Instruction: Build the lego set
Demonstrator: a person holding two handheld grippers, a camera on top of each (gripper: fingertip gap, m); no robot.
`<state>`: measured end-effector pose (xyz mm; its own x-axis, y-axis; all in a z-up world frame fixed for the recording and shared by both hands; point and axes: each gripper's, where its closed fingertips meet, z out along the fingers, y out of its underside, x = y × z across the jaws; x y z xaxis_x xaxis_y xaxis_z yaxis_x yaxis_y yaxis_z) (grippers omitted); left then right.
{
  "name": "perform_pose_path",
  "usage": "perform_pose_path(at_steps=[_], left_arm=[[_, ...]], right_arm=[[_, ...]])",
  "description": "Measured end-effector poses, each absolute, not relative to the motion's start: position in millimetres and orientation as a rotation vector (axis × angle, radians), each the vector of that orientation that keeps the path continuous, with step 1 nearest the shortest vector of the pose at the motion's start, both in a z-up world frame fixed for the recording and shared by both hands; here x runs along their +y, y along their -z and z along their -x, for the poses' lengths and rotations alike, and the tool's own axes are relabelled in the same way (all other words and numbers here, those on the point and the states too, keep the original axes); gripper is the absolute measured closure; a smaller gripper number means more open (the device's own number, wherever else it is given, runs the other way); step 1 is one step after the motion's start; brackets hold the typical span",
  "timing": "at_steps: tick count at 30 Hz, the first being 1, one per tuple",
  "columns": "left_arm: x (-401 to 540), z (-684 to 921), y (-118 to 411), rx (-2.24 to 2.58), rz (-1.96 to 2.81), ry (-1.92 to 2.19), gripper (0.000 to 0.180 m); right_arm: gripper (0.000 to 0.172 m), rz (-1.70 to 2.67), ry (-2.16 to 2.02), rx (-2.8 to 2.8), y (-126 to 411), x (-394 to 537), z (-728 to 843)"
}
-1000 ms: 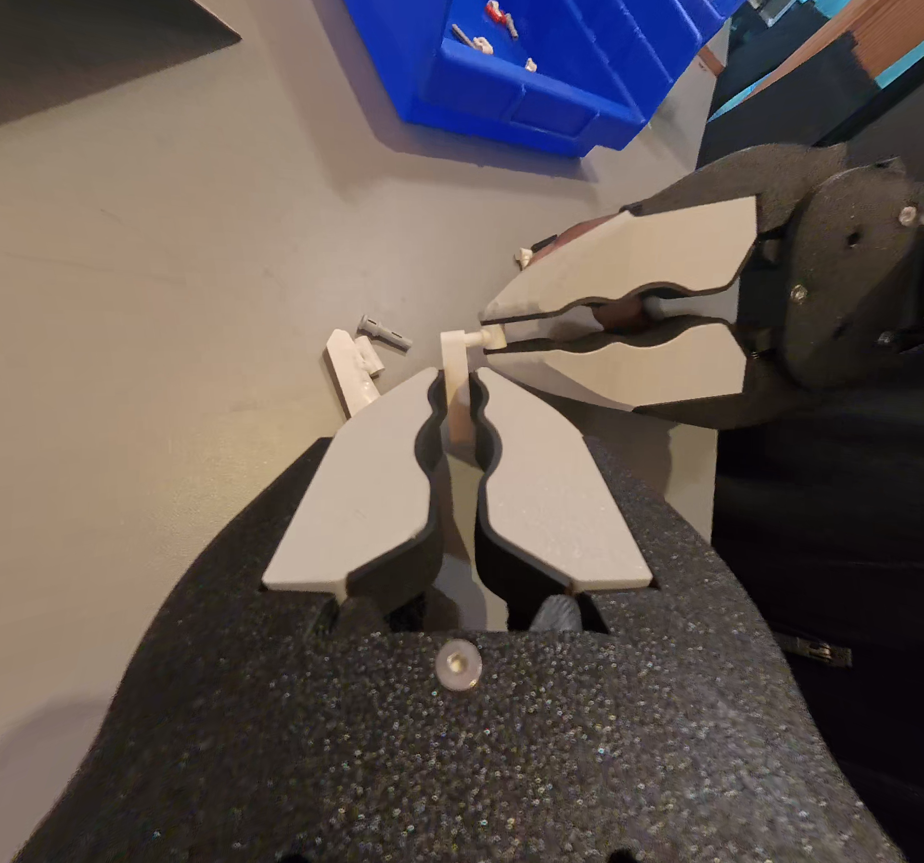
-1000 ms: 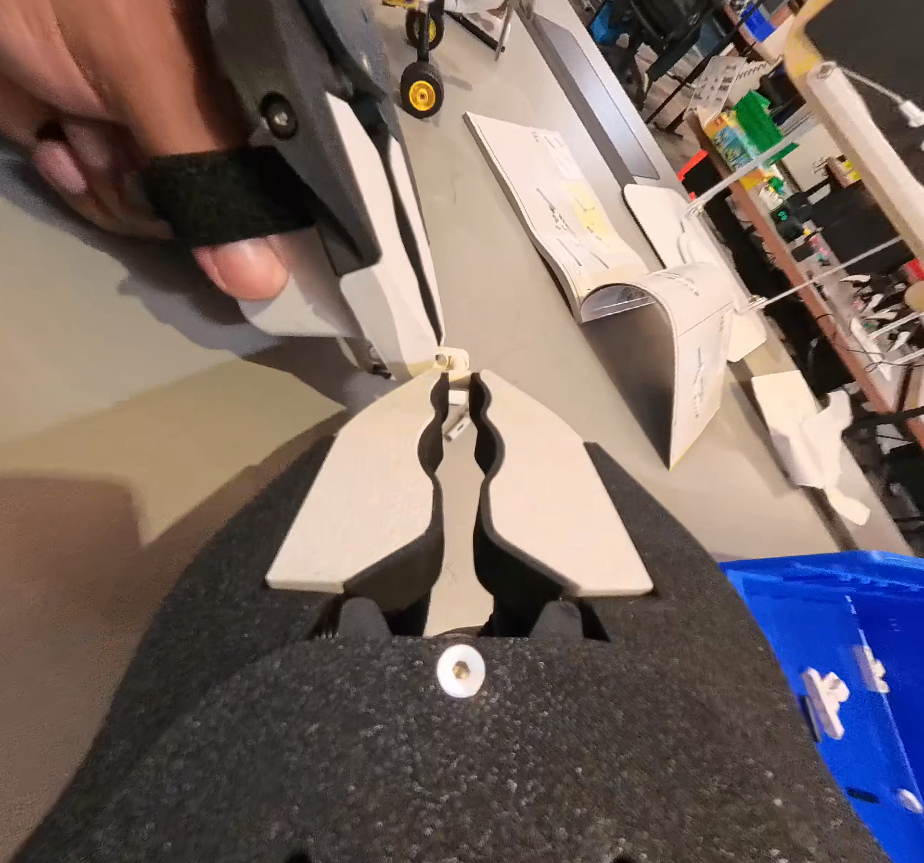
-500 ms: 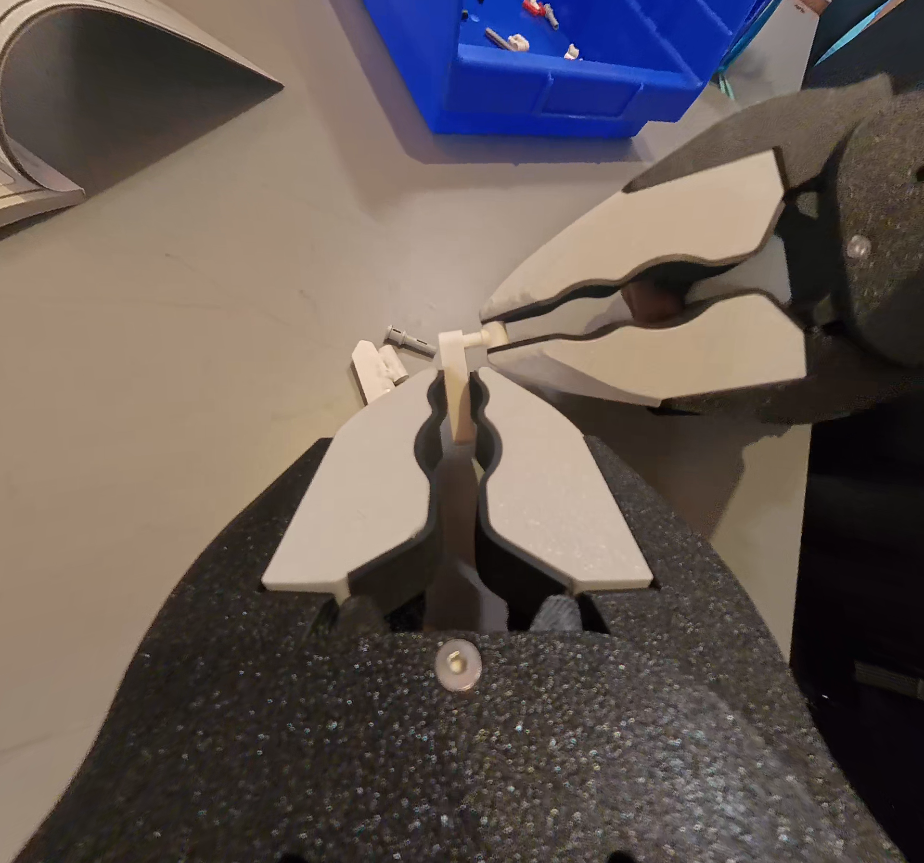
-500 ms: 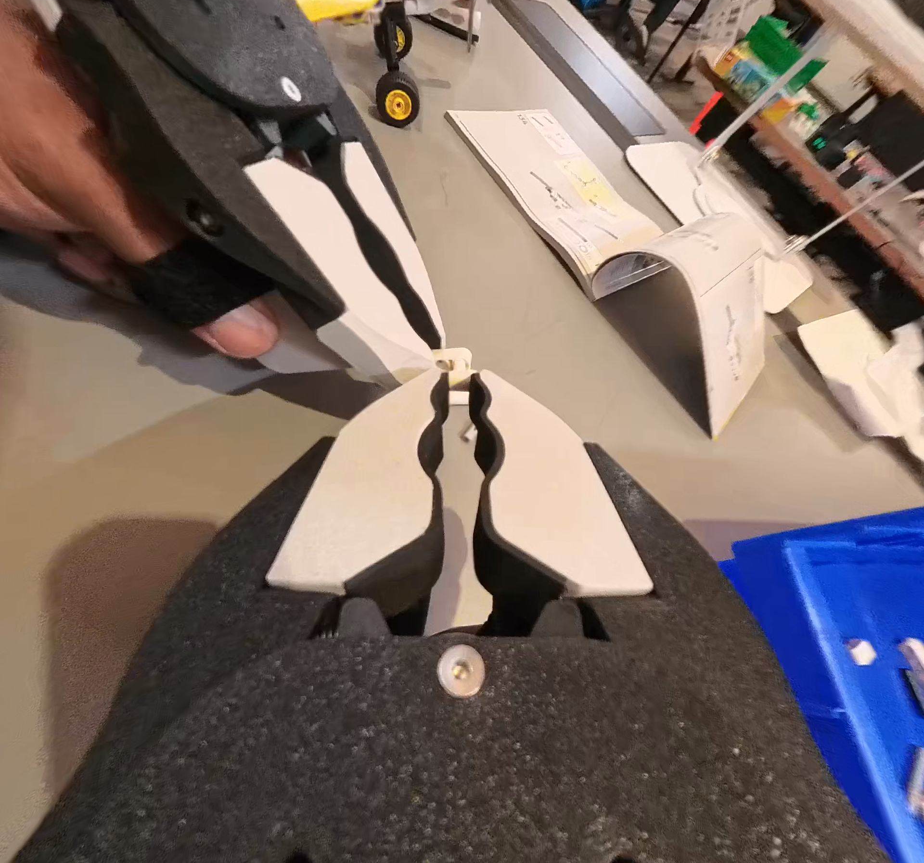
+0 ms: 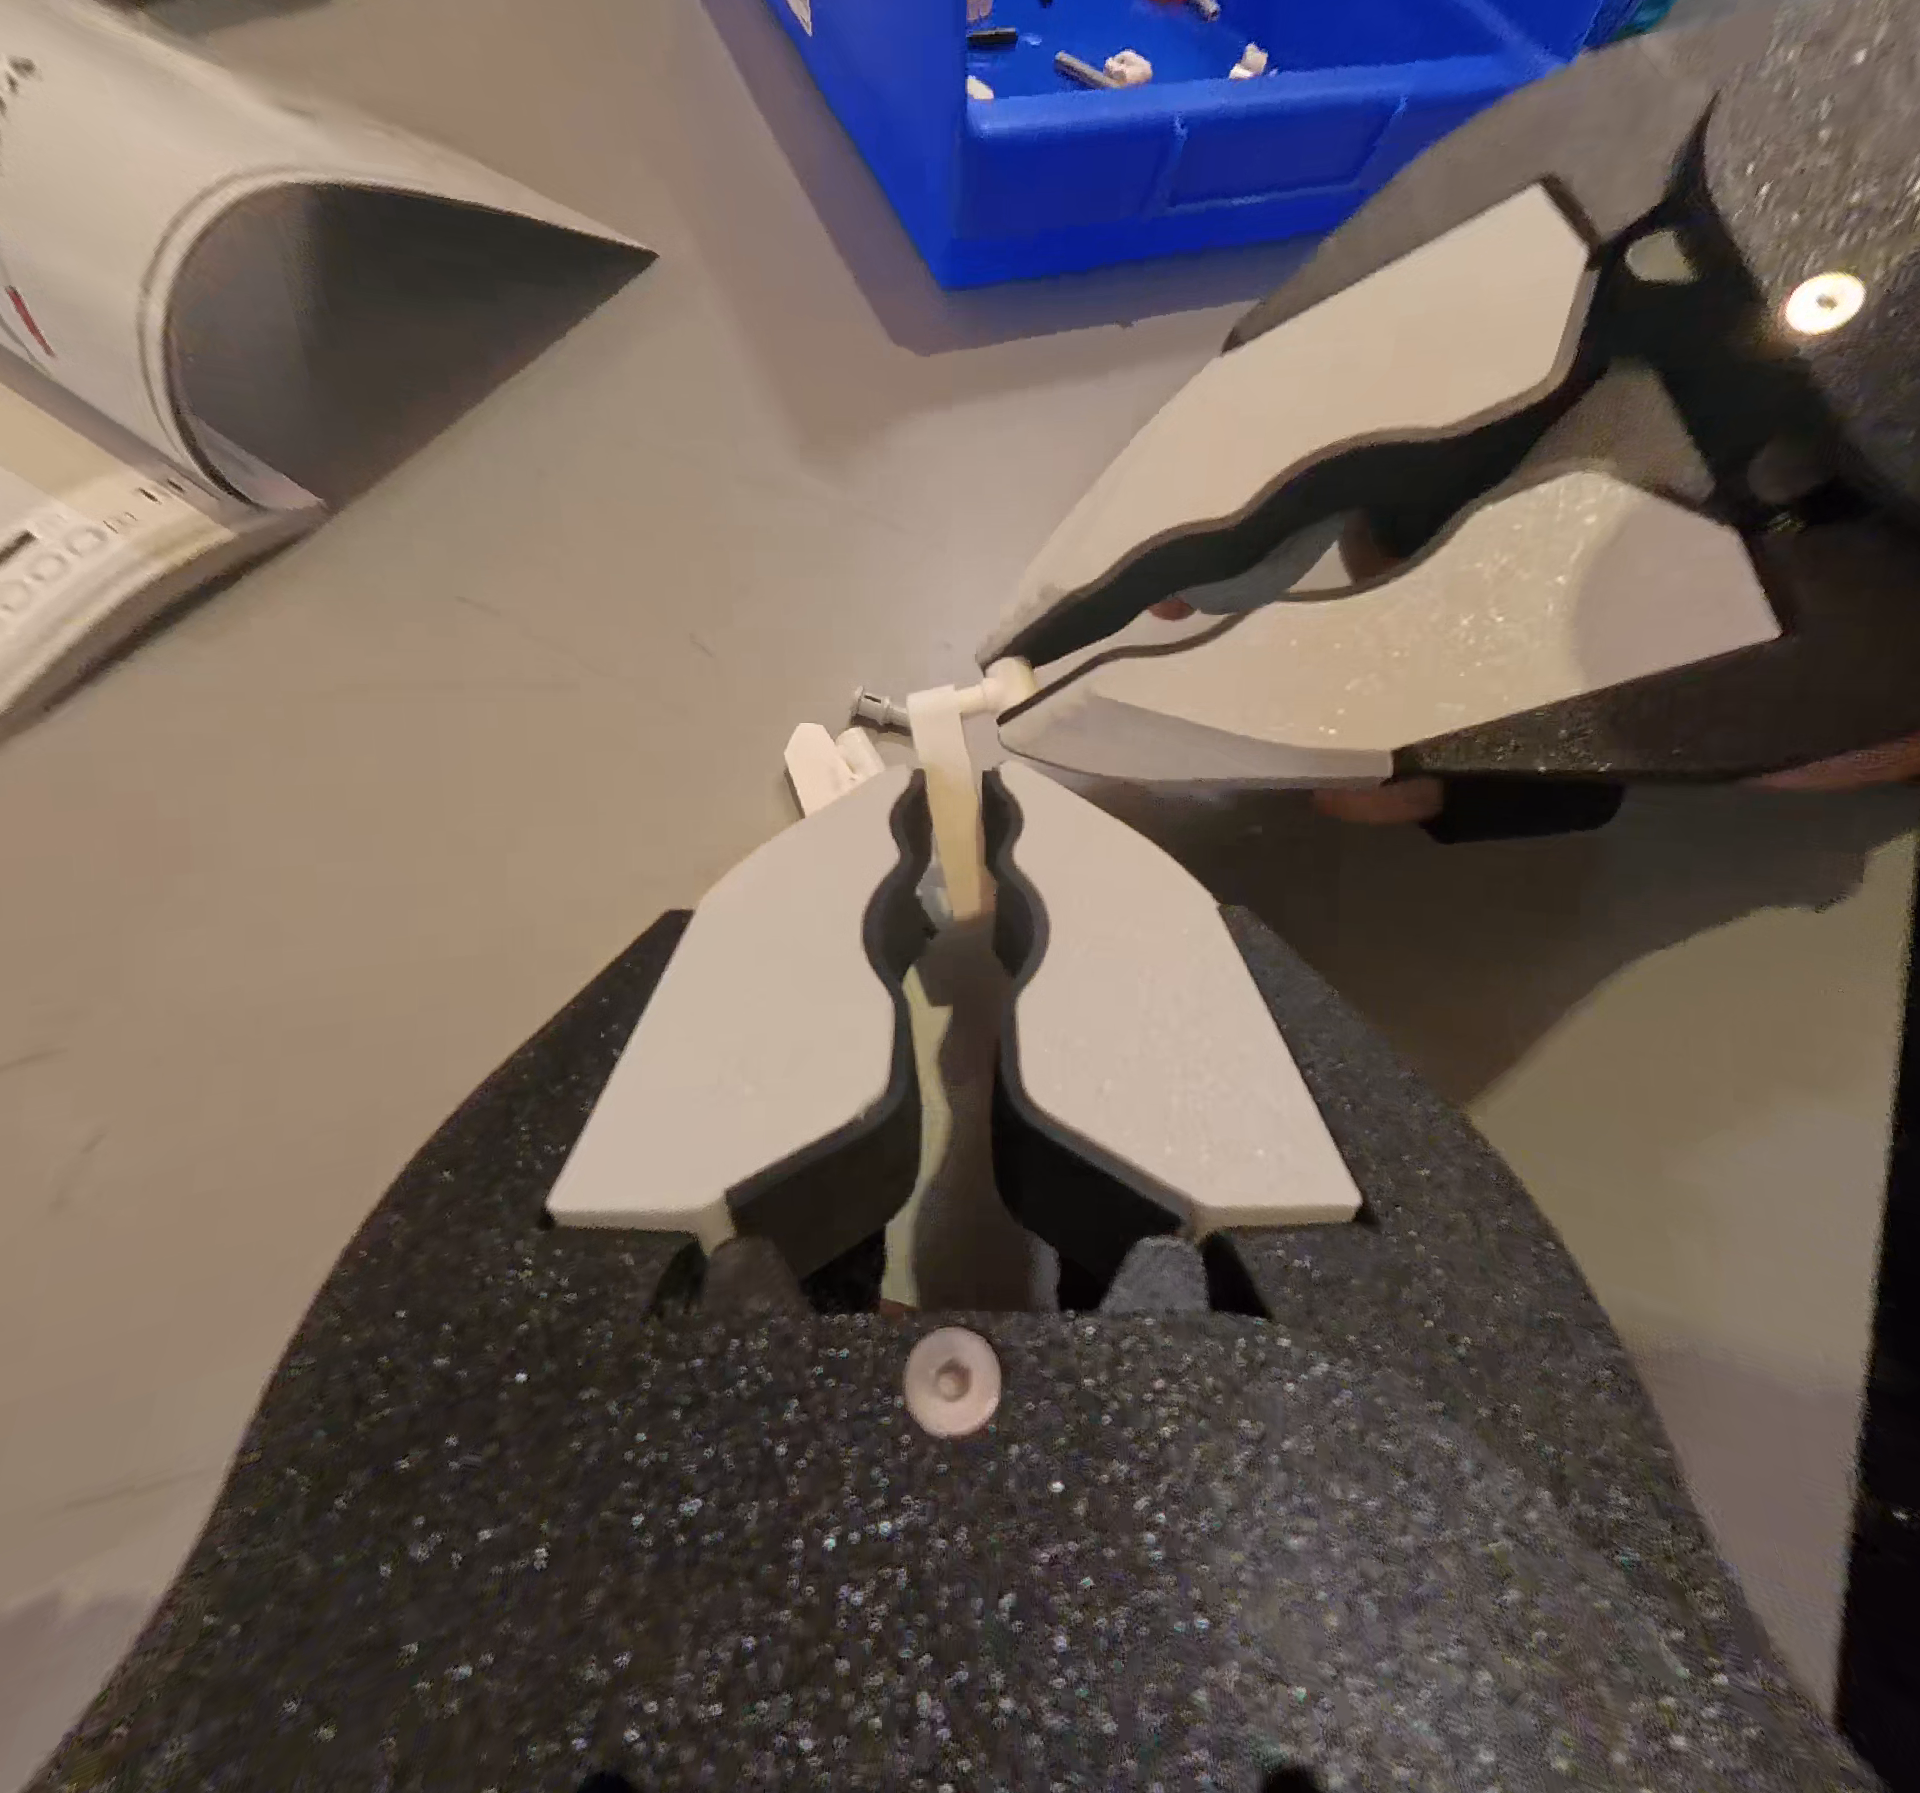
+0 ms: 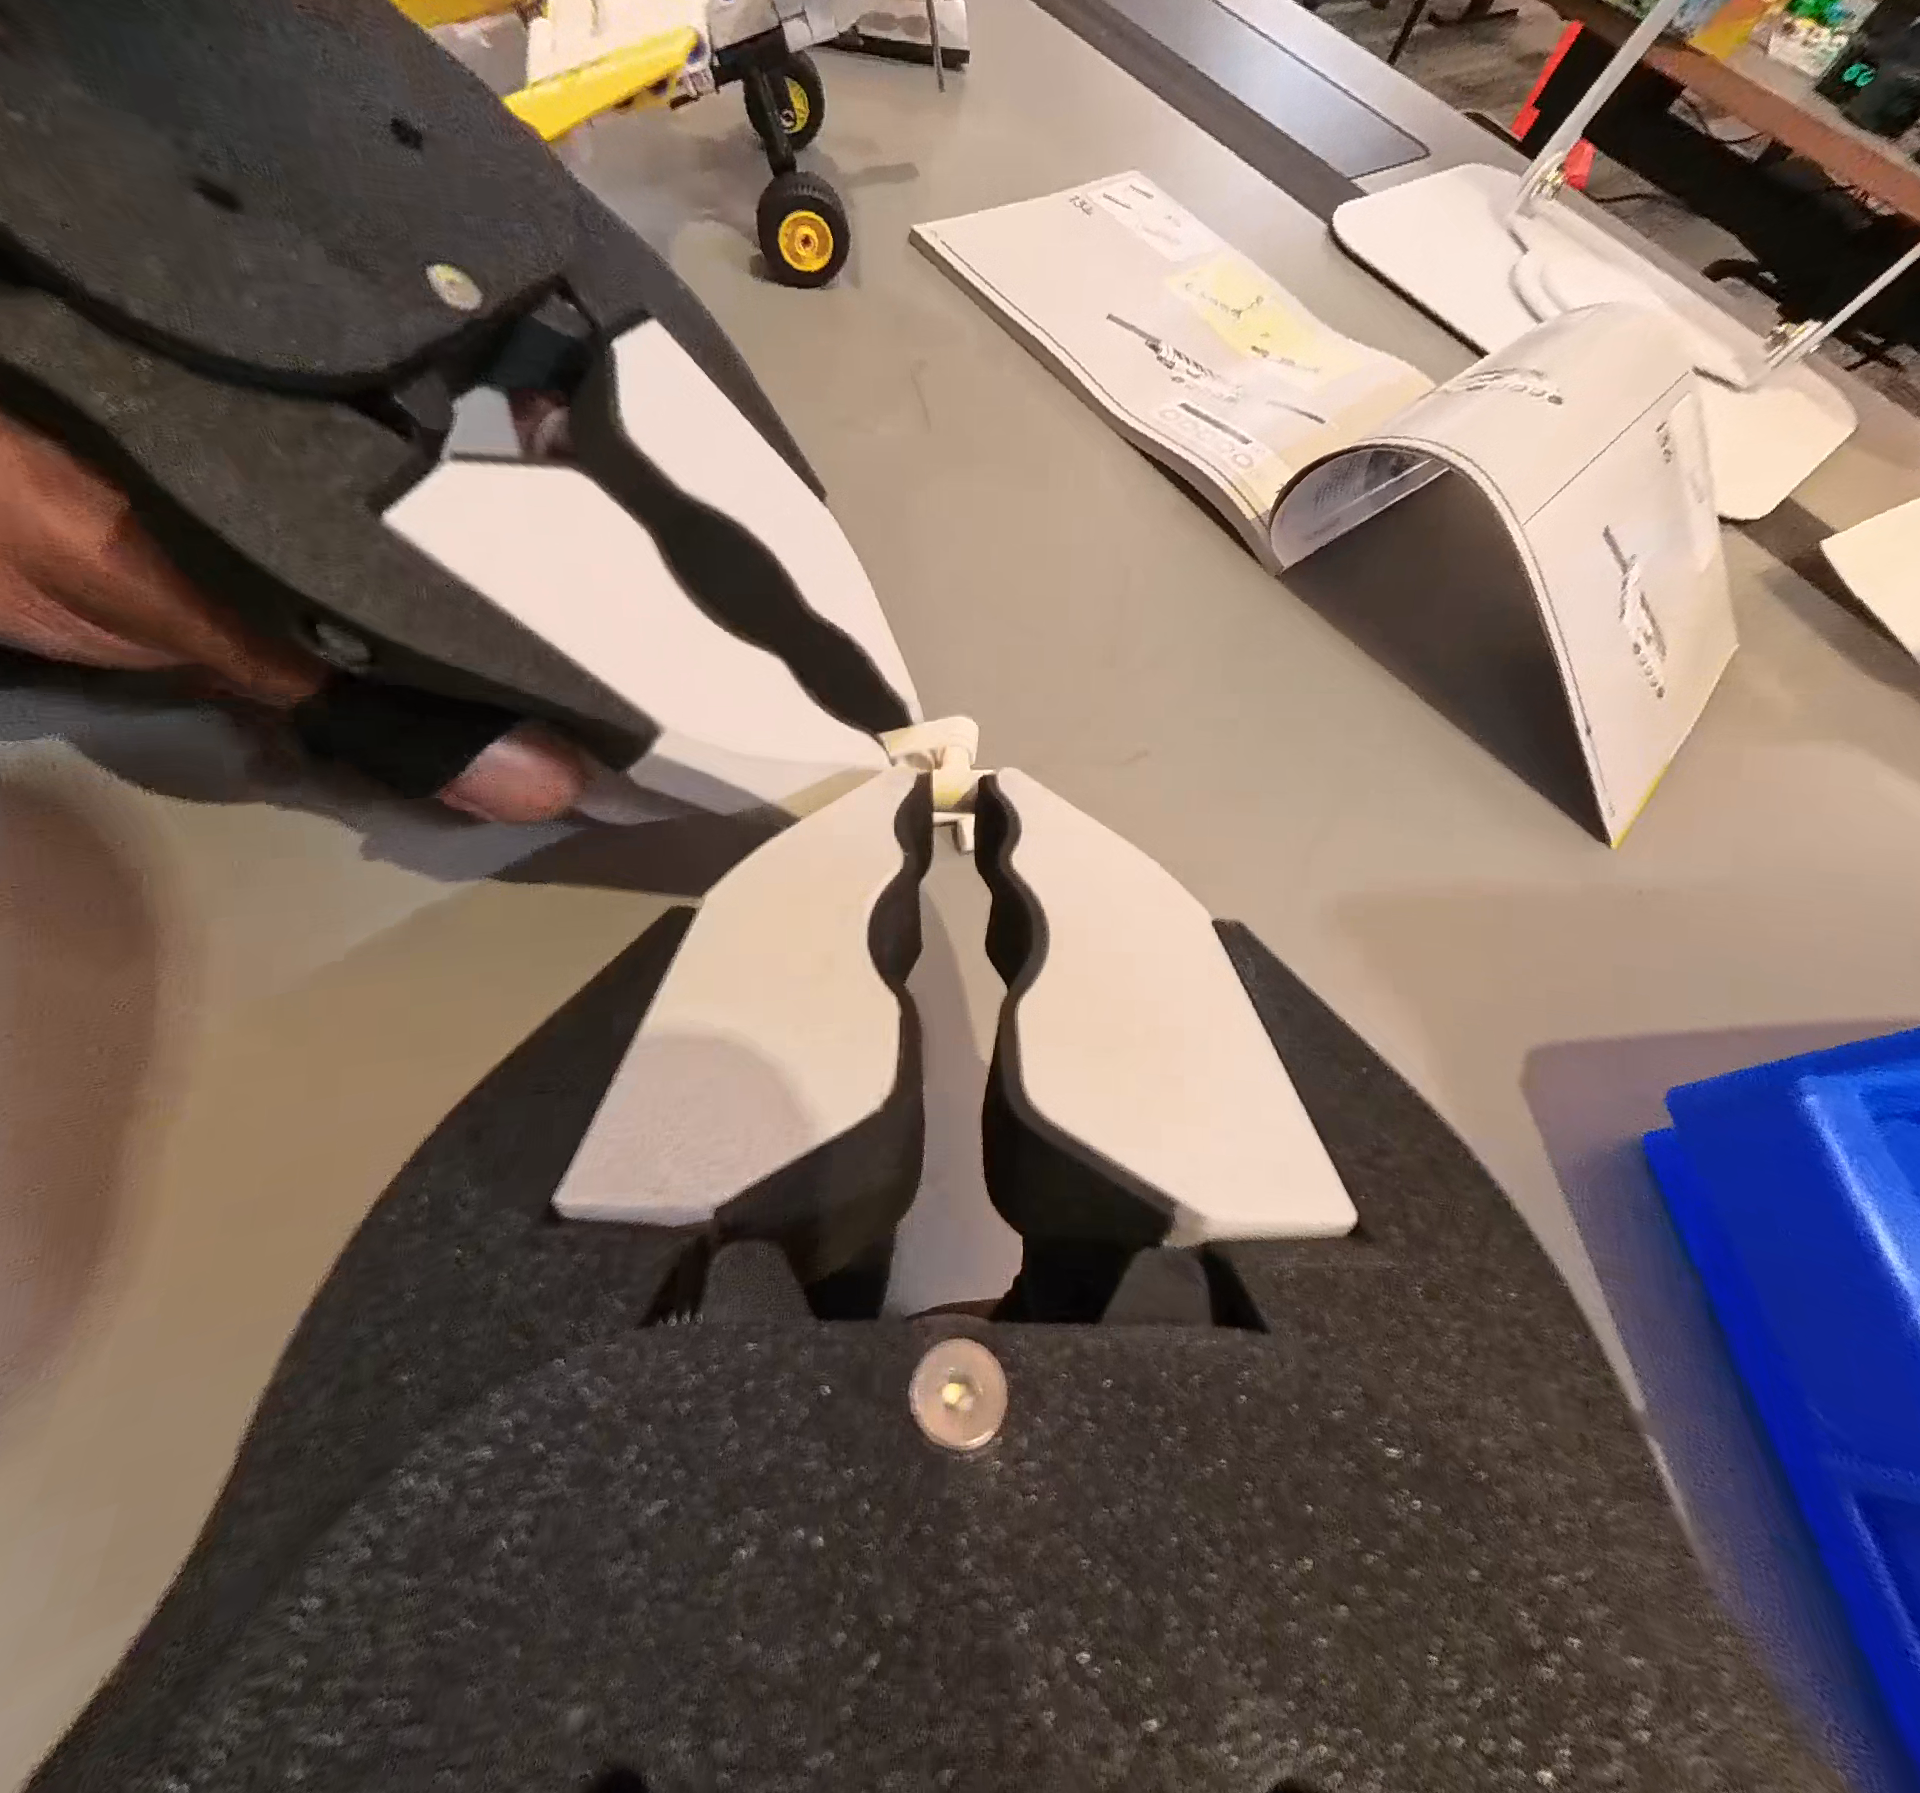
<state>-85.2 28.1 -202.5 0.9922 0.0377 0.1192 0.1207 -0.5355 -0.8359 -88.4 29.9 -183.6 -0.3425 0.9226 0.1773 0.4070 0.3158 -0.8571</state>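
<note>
Cream flat plastic beam [image 5: 940,741] stands upright between the tips of the left gripper [image 5: 954,793], whose pads pinch its lower half. A short cream peg [image 5: 1006,681] juts sideways from the beam's top end, and the right gripper [image 6: 951,787] is closed on that peg, so both claws meet at one joined piece above the grey table [image 5: 520,704]. Just beyond lie a small white block [image 5: 816,756] and a grey ribbed pin [image 5: 873,704]. A blue plastic bin [image 5: 1174,174] of loose parts sits farther back.
</note>
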Motion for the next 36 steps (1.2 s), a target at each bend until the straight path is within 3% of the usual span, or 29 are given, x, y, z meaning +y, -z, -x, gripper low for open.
perform_pose_path(at_steps=[17, 29, 36], left_arm=[[23.7, 78.7, 206.2, 0.018, 2.185, 0.122, 0.170], [26.3, 70.9, 184.2, 0.011, 2.030, 0.357, 0.172], [24.7, 56.0, 174.4, 0.120, 1.956, 0.433, 0.172]], right_arm=[[0.164, 0.718, -0.703, -2.057, 187.6, 25.6, 84.8], [0.144, 0.806, -1.244, -2.151, 167.5, 23.8, 72.9], [0.144, 0.846, -1.632, -2.194, 149.6, 17.4, 58.4]])
